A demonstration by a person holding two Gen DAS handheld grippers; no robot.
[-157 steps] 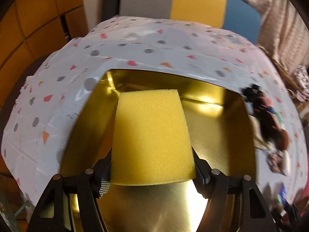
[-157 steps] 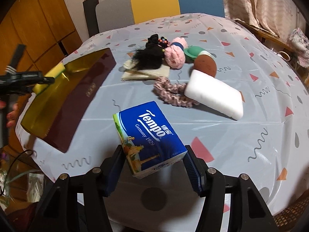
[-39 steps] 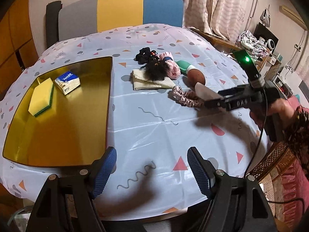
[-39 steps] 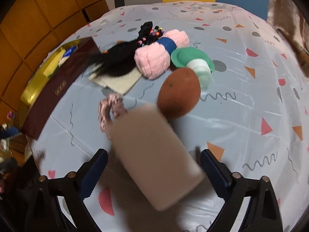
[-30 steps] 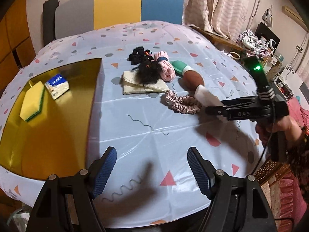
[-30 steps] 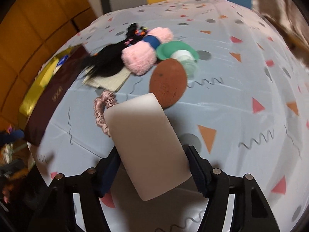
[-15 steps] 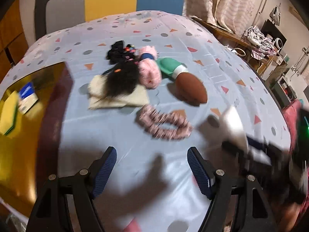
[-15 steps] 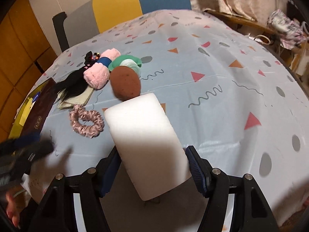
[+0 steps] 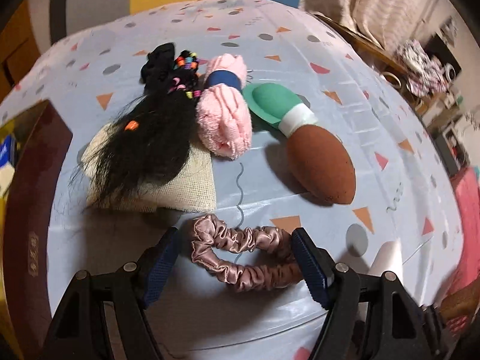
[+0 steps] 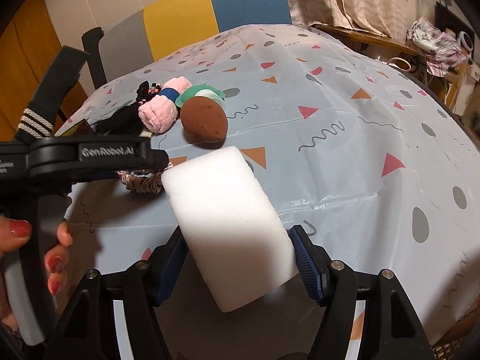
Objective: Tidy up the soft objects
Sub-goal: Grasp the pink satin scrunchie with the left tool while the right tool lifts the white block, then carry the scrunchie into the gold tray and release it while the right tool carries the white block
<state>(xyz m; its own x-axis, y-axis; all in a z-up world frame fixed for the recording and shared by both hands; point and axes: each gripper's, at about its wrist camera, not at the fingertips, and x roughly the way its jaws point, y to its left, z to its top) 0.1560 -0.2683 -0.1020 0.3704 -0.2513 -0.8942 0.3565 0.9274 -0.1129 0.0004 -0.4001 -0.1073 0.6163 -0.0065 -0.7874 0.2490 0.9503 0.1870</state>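
My left gripper (image 9: pixel 234 258) is open, low over the table, its jaws on either side of a pink satin scrunchie (image 9: pixel 243 255). The scrunchie also shows in the right wrist view (image 10: pixel 144 181), partly hidden behind the left gripper's body (image 10: pixel 90 156). My right gripper (image 10: pixel 237 258) is shut on a white foam block (image 10: pixel 228 225), held above the table. Beyond lie a brown egg-shaped sponge (image 9: pixel 321 169), a pink rolled towel (image 9: pixel 225 126), a black hair piece (image 9: pixel 147 138) on a beige cloth (image 9: pixel 192 192), and a green puff (image 9: pixel 273 102).
The gold tray with a dark red rim (image 9: pixel 27 210) sits at the left; a blue tissue pack (image 9: pixel 6 150) shows inside it. A striped chair (image 10: pixel 210 18) stands behind the table. The patterned tablecloth (image 10: pixel 360 150) spreads to the right.
My left gripper has moved forward and down to the pink scrunchie, which now lies between its jaws. My right gripper still holds the white block and has pulled back a little.
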